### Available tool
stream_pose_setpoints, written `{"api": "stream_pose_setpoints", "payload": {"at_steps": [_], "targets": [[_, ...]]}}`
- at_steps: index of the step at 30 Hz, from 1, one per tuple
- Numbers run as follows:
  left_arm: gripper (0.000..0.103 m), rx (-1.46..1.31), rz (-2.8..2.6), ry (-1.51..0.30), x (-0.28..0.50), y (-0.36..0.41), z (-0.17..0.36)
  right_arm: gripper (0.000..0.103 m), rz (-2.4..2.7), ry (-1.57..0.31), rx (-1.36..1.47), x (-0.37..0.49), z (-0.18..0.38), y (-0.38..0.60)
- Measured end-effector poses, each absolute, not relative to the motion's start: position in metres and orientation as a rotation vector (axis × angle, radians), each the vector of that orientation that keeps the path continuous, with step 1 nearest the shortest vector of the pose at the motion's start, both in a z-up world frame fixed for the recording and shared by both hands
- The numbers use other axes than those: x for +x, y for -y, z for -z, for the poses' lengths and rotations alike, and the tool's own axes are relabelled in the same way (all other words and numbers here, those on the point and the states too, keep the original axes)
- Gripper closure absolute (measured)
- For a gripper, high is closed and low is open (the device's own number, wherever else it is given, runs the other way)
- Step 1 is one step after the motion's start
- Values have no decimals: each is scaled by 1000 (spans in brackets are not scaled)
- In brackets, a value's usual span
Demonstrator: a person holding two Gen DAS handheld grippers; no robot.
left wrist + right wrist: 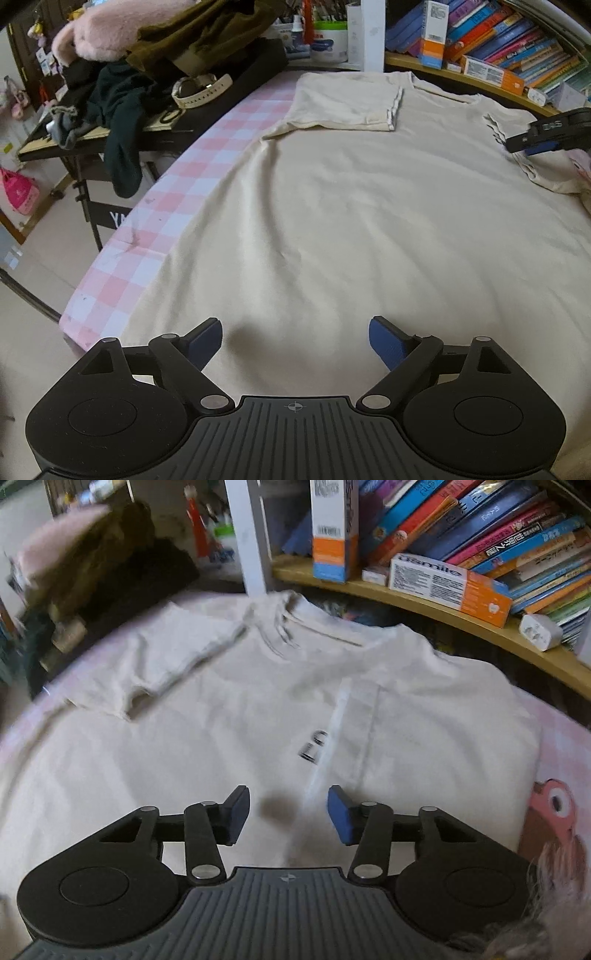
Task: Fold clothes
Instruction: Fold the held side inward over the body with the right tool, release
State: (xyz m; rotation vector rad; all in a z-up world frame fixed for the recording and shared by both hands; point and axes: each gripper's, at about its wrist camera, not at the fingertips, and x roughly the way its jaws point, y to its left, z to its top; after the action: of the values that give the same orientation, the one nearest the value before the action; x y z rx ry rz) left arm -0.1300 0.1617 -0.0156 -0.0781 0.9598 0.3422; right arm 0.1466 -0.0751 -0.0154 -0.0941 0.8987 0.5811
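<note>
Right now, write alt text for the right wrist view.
A beige T-shirt lies flat on a pink cloth, both sleeves folded inward. The right claw hangs open above it, holding nothing. Behind, a shelf of books curves along the far edge.

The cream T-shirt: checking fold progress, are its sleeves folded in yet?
Both folded: cream T-shirt has each sleeve lying flat across its chest.

T-shirt [351, 221] on bed [155, 236], bookshelf [491, 48] behind
</note>
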Motion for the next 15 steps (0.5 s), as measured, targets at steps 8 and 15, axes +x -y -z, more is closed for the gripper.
{"api": "stream_pose_setpoints", "payload": {"at_steps": [8, 15], "targets": [[14, -36, -351, -957, -122, -156, 16, 44, -476, -841, -93, 85, 6, 107], [12, 1, -294, -911, -117, -138, 7, 29, -327, -740, -199, 8, 10, 127]]}}
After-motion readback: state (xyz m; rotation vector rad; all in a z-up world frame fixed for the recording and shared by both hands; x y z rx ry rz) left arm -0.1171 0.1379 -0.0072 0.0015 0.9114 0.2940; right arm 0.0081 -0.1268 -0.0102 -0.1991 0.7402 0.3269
